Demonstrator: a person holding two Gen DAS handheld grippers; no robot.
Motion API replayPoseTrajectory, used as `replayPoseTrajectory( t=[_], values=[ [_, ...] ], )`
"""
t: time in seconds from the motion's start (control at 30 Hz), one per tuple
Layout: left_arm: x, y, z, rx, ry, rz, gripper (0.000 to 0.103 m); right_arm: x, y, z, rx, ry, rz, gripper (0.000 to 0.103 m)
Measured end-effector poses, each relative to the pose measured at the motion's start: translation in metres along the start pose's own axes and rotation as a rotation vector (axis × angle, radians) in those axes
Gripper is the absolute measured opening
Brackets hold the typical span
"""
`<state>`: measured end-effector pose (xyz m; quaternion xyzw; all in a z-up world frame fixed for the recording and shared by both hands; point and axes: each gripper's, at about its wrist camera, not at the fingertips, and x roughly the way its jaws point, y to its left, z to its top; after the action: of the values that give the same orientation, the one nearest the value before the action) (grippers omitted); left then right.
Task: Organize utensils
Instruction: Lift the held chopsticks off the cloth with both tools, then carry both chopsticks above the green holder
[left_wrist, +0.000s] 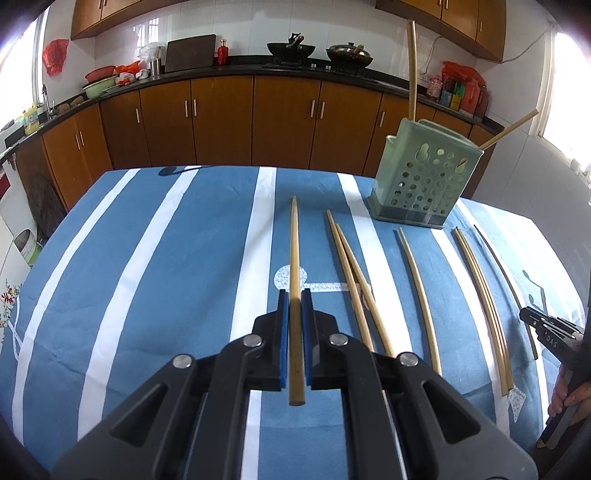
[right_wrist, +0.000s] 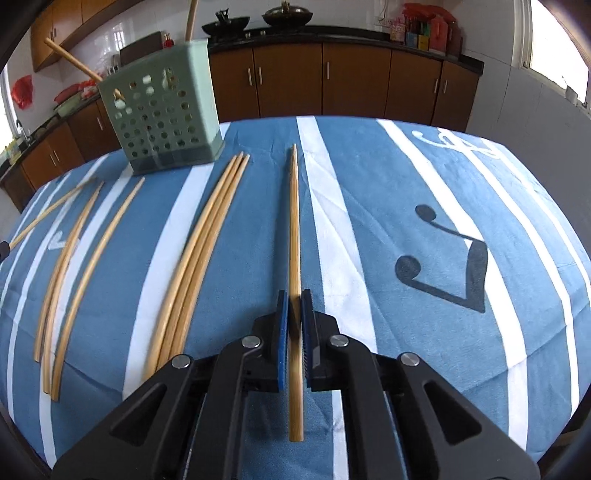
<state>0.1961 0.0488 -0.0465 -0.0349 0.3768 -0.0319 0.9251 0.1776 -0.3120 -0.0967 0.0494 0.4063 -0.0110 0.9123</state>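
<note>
- Two grippers each pinch one chopstick: the left gripper (left_wrist: 294, 295) has its blue pads pressed onto a held chopstick (left_wrist: 294, 280) that runs straight ahead along the fingers, butt end poking back toward the camera, tip pointing away over the striped cloth (left_wrist: 147, 258).
- Likewise the right gripper (right_wrist: 294, 295) is clamped on its own chopstick (right_wrist: 294, 240), long axis in line with the fingers (no tilt that I can make out).
- From the left gripper, the green holder (left_wrist: 424, 177) stands ahead and off to the right, upright, with two sticks already leaning out of its top.
- From the right gripper, that holder (right_wrist: 162, 122) lies ahead and to the left, and looks a little nearer, so I judge the right hand better placed to go first.
- Loose chopsticks (right_wrist: 199, 258) lie on the cloth between the two grippers, roughly parallel to the held ones.
- My reading: either stick must be tipped from lying forward to pointing down before it can drop into the holder's open top.
</note>
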Motion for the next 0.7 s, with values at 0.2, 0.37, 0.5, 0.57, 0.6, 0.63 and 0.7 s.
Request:
replayPoseTrajectory(
  t=[0.2,0.37,0.5,0.57,0.6,0.63,0.7],
  values=[
    [-0.015,-0.001,0.009,-0.001,-0.048,-0.006,0.008,-0.030,-0.005,0.016,0.034,-0.091,0.030,0.008],
    [-0.021,-0.002,0.013,-0.006,-0.067,-0.008,0.008,-0.027,-0.002,0.020,0.014,-0.076,0.027,0.008],
    [-0.022,-0.004,0.011,-0.005,-0.063,-0.009,0.008,0.000,0.001,0.009,-0.010,0.003,0.013,0.008],
    [-0.022,-0.004,0.010,-0.004,-0.063,-0.010,0.008,0.009,0.003,0.004,-0.017,0.028,0.006,0.008],
    [-0.023,-0.004,0.010,-0.003,-0.063,-0.010,0.008,0.011,0.003,0.002,-0.020,0.037,0.008,0.008],
    [-0.023,-0.004,0.010,-0.003,-0.063,-0.010,0.008,0.013,0.004,0.000,-0.021,0.048,0.013,0.008],
    [-0.023,-0.005,0.011,-0.002,-0.063,-0.011,0.008,0.011,0.004,-0.004,-0.020,0.054,0.025,0.008]
  ],
)
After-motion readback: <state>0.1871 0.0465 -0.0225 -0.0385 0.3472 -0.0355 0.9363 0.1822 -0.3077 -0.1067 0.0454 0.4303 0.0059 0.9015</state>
